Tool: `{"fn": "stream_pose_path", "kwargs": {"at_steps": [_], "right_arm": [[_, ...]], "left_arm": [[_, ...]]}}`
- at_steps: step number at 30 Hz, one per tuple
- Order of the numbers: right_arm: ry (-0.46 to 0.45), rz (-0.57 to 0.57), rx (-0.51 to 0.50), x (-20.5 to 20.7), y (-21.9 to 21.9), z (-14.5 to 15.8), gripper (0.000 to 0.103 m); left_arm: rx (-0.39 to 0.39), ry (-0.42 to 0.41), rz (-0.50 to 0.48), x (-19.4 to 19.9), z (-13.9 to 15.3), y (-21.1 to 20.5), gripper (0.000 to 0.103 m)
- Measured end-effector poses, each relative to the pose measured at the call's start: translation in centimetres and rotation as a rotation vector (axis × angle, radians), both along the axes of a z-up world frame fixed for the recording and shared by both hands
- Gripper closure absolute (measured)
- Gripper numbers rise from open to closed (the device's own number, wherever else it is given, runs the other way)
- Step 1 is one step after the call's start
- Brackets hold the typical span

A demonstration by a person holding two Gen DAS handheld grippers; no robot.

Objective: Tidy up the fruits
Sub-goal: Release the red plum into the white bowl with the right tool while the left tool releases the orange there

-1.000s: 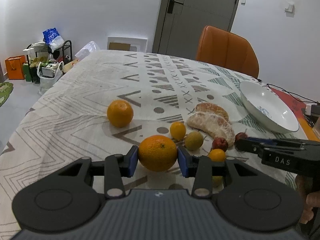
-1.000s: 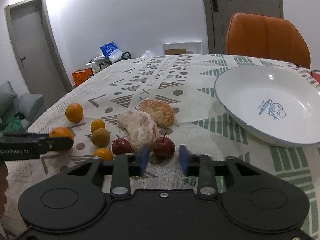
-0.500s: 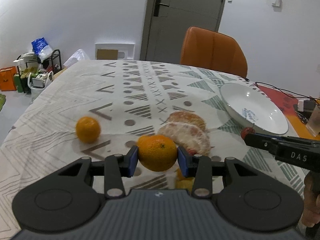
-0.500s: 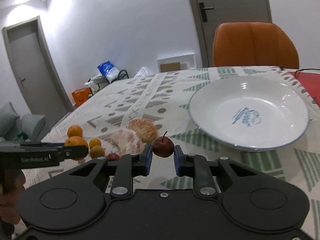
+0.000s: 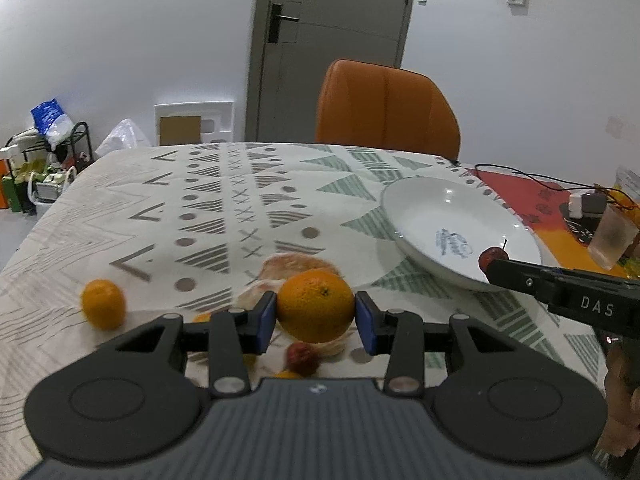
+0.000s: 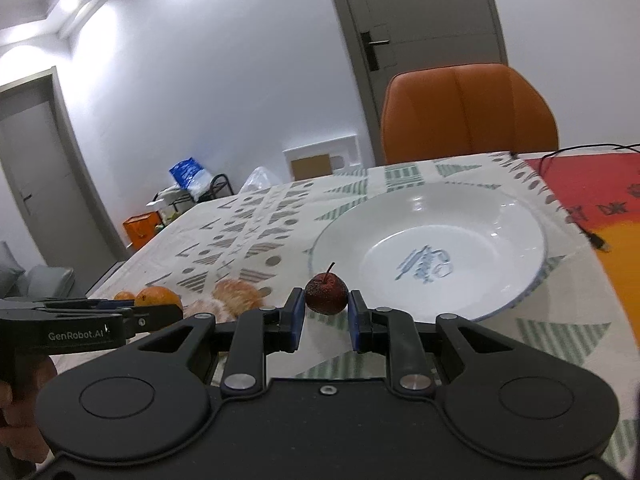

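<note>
Your left tongs (image 5: 316, 316) pinch the big orange (image 5: 316, 305), held up above the peeled citrus (image 5: 298, 265) on the worktop (image 5: 224, 208). Your right tongs (image 6: 326, 312) pinch the small red fruit (image 6: 326, 298) just at the near rim of the white plate (image 6: 516, 216).

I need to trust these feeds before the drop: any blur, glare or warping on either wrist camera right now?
Left wrist view: the orange between the blue pads is sharp; the loose mandarin and the table edge are smeared. Right wrist view: the small red fruit is crisp, ceiling lights glare on the white plate, and the fisheye bends the door frame.
</note>
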State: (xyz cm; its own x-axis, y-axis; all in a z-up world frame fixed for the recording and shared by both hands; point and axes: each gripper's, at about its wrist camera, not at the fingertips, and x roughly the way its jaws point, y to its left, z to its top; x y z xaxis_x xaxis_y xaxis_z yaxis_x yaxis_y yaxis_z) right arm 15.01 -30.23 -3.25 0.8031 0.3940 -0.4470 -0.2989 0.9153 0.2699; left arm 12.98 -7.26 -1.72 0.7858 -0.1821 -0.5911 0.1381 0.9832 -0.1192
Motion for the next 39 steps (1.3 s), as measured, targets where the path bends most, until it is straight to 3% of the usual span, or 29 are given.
{"fn": "stream_pose_path", "kwargs": {"at_steps": [16, 28, 32, 39], "right_arm": [[0.003, -0.109, -0.001, 0.3, -4.6, -0.4, 0.082], [0.012, -0.134, 0.003, 2.0, -5.6, -0.8, 0.082], [0.021, -0.136, 0.001, 2.6, -5.7, -1.0, 0.075], [0.027, -0.169, 0.003, 1.9, -6.5, -0.8, 0.074]], "left_arm": [[0.013, -0.013, -0.085, 2.5, 0.4, -4.7, 0.062], [0.036, -0.012, -0.122, 4.1, 0.4, -7.4, 0.062], [0.041, -0.011, -0.131, 4.8, 0.4, -8.1, 0.062], [0.036, -0.005, -0.151, 6.0, 0.3, -9.4, 0.062]]}}
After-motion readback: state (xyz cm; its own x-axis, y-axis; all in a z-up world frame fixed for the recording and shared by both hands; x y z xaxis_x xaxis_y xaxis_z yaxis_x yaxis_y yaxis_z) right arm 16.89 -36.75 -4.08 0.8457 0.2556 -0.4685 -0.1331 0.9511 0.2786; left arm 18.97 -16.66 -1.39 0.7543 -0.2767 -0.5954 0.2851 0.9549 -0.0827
